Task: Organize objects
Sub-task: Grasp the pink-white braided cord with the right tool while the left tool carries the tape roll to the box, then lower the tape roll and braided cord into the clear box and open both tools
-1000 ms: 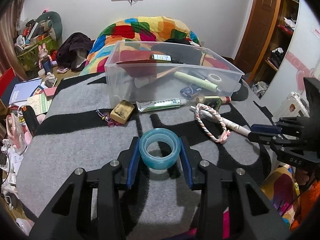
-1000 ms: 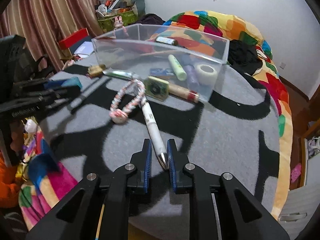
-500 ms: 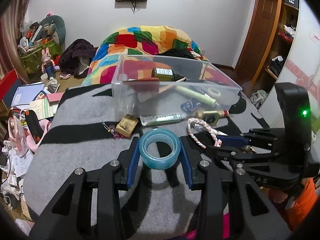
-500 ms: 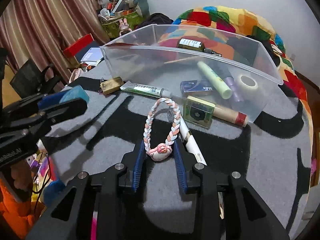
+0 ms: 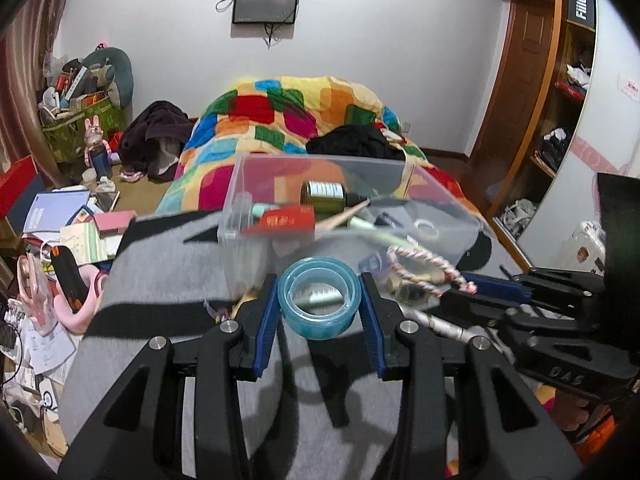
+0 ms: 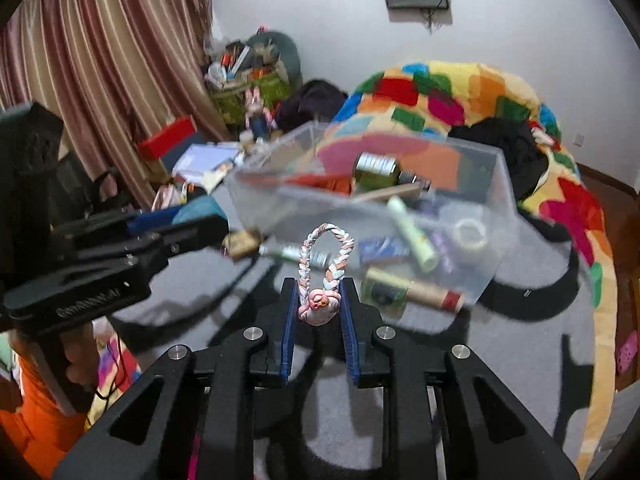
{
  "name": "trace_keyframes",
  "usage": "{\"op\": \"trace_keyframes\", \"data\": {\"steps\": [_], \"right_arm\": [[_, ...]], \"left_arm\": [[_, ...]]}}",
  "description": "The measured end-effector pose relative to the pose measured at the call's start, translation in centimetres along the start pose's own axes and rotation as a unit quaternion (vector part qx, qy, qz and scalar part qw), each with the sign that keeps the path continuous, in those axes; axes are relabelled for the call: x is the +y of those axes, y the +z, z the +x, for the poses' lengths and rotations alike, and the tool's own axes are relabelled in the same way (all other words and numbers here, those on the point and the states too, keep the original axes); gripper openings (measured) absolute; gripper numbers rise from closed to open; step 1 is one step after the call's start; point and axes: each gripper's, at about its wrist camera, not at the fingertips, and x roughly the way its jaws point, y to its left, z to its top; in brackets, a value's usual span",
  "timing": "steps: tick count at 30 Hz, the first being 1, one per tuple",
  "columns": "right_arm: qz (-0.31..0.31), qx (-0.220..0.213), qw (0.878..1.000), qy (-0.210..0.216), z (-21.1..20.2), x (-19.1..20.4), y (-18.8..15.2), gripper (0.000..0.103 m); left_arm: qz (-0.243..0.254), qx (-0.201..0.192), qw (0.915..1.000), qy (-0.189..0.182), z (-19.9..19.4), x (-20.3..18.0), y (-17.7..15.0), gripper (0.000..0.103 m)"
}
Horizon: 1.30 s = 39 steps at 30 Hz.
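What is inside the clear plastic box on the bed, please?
Inside the clear plastic box I see a dark green bottle, a red packet, a pale green tube and a tape roll. The things beneath them are covered.

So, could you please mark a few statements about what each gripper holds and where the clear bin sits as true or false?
1. The left gripper is closed on a blue tape roll. True.
2. The right gripper holds a pen. False: it grips the pink charm end of a braided rope loop.
3. The clear plastic bin is empty. False: it holds a dark bottle and other items.
4. The bin sits on a grey and black blanket. True.
5. A white tape roll lies inside the bin. True.
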Motion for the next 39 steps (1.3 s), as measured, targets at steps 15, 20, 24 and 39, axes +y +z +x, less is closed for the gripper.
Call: {"op": "trace_keyframes", "data": {"steps": [15, 20, 24, 39], "right_arm": [[0.026, -0.039, 0.998, -0.04, 0.4, -2.6, 5.0, 0.019], [0.034, -0.017, 0.998, -0.049, 2.5, -3.6, 5.7, 0.019], [0.038, 0.002, 0.998, -0.054, 4.2, -4.2, 5.8, 0.019], [0.044, 0.029, 0.997, -0.056, 6.3, -4.9, 5.8, 0.019]], "left_arm": [[-0.009, 0.005, 0.9999, 0.002, 3.9, 0.6, 4.7, 0.038], [-0.006, 0.028, 0.9996, -0.002, 6.3, 0.3, 5.3, 0.038], [0.0, 0.045, 0.999, -0.005, 7.7, 0.0, 5.4, 0.038], [0.01, 0.064, 0.9979, -0.01, 9.6, -0.8, 5.2, 0.045]]}}
